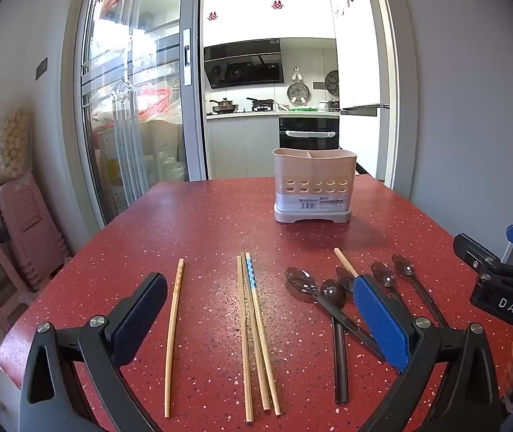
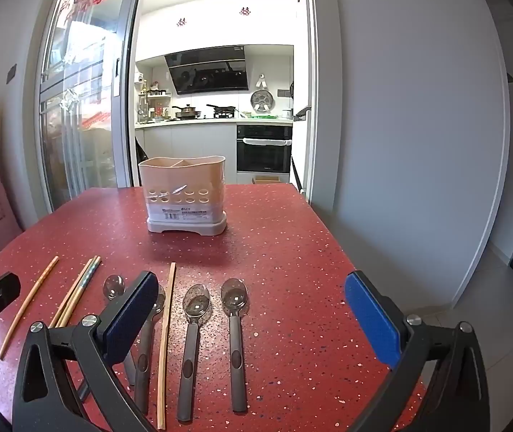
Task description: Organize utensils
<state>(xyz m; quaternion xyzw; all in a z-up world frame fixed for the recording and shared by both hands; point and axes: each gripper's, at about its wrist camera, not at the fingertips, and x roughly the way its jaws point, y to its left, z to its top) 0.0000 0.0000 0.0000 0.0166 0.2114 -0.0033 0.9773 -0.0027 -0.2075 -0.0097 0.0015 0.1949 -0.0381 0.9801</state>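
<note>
A beige utensil holder [image 1: 314, 185] [image 2: 184, 194] with divided compartments stands upright far back on the red speckled table [image 1: 202, 230]. Several wooden chopsticks lie near the front: a single one [image 1: 173, 334] at the left, three together [image 1: 254, 331], and one [image 2: 166, 345] among the spoons. Several dark-handled spoons [image 1: 332, 298] [image 2: 193, 331] lie to the right. My left gripper [image 1: 260, 318] hovers open above the three chopsticks. My right gripper [image 2: 251, 318] hovers open above the spoons. Neither holds anything.
The table's right edge [image 2: 328, 230] drops off to a tiled floor beside a white wall. Pink stools [image 1: 26, 237] are stacked left of the table. A glass sliding door and a kitchen lie behind. The right gripper's body [image 1: 501, 284] shows at the left view's right edge.
</note>
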